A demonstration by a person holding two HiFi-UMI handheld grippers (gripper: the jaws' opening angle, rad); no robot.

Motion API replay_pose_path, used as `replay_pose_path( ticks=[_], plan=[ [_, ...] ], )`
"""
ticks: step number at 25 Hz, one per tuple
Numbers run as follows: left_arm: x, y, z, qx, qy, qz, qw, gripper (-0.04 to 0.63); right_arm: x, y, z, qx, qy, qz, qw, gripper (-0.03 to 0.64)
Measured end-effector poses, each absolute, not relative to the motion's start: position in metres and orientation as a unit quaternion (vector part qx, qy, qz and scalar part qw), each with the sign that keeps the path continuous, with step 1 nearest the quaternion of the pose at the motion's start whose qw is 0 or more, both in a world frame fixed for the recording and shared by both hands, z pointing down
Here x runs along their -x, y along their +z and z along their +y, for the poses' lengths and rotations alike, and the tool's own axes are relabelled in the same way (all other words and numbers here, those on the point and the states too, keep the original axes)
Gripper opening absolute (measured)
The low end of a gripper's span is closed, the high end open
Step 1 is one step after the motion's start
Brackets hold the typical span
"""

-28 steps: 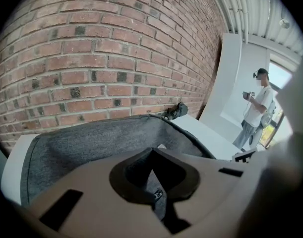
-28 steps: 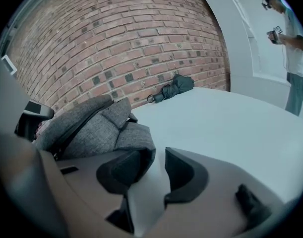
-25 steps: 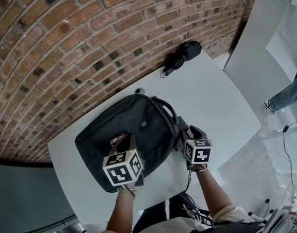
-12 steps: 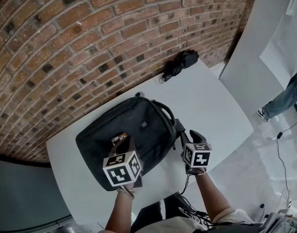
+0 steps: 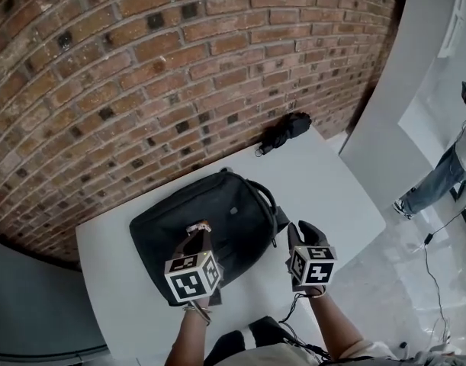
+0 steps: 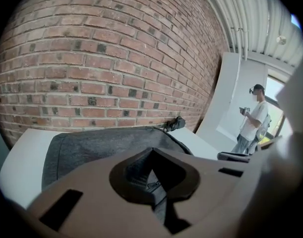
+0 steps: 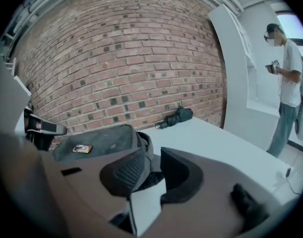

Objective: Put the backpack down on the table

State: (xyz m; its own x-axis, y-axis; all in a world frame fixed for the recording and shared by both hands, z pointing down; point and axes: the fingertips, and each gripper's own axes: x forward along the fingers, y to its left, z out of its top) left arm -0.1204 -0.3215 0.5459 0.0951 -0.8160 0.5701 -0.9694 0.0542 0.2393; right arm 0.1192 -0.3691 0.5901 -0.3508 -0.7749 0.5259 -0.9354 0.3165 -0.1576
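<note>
**A:** From the head view, how does the backpack [image 5: 217, 216] lie?

**B:** Flat on the white worktop [image 5: 324, 174], front panel up. Its long axis runs from near-left to far-right, and the carry handle end points towards the folded black umbrella [image 5: 286, 130] by the brick wall [image 5: 141, 67]. The umbrella is well apart from the backpack. The left hand-held gripper [image 5: 196, 231] is over the backpack's middle, and the right hand-held gripper [image 5: 297, 231] is just beside its right edge.

**A:** And the left gripper view?

**B:** The jaws meet at their tips. Dark fabric and a zip show through the hollow behind them, but I can't tell if any fabric is pinched. A person [image 6: 253, 118] stands beyond the worktop's far end.

**A:** The right gripper view?

**B:** The jaws stand apart, released. The backpack's near edge shows in the gap, with bare worktop below it. The umbrella lies farther back against the wall.
</note>
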Motion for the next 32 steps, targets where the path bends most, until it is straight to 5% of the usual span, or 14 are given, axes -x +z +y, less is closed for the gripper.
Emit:
replay_pose_path(
  ticks=[14, 32],
  plan=[
    [0.126, 0.503, -0.286, -0.700, 0.106, -0.652, 0.272, 0.011, -0.103, 0.516, -0.334, -0.571, 0.188, -0.792, 0.111, 0.041],
    [0.145, 0.502, -0.283, -0.701, 0.109, -0.653, 0.264, 0.011, -0.096, 0.507, -0.324, -0.576, 0.168, -0.790, 0.127, 0.031]
  ],
)
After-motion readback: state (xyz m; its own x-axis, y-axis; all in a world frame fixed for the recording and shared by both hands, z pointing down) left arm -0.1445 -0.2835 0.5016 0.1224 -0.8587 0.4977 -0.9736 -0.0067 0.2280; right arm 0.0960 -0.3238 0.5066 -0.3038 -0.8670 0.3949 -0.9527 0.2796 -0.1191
